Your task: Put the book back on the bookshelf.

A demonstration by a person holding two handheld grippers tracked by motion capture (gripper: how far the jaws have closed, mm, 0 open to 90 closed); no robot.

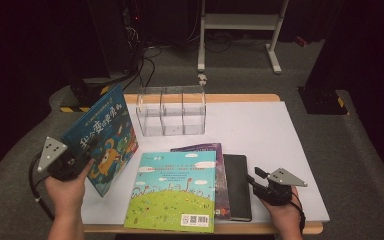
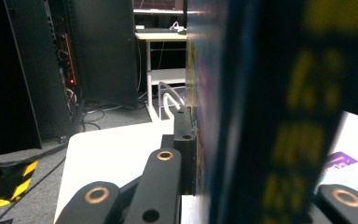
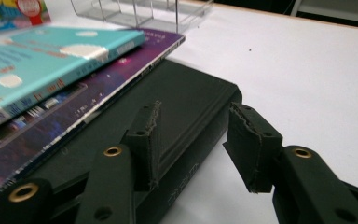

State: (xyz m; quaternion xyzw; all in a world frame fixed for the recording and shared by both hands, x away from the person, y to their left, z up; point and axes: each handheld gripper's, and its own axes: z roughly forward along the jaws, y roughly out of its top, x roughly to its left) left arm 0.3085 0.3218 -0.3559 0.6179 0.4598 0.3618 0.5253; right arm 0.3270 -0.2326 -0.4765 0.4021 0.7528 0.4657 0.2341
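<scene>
A blue picture book (image 1: 105, 140) is raised and tilted over the table's left edge, with my left gripper (image 1: 82, 152) shut on its lower edge. In the left gripper view the book's spine (image 2: 261, 116) stands upright against the left finger (image 2: 185, 149). My right gripper (image 1: 254, 177) stands open at the right edge of a black book (image 1: 237, 185) lying flat. In the right gripper view one jaw hovers over the black cover (image 3: 186, 102) and the other over bare table, and the gripper (image 3: 196, 135) clasps nothing.
A green-and-teal picture book (image 1: 175, 192) lies on a purple book (image 1: 220, 150), which overlaps the black one. A clear three-slot organizer (image 1: 172, 111) stands at the back of the white table (image 1: 260, 125). A white frame stand (image 1: 240, 22) is on the floor behind.
</scene>
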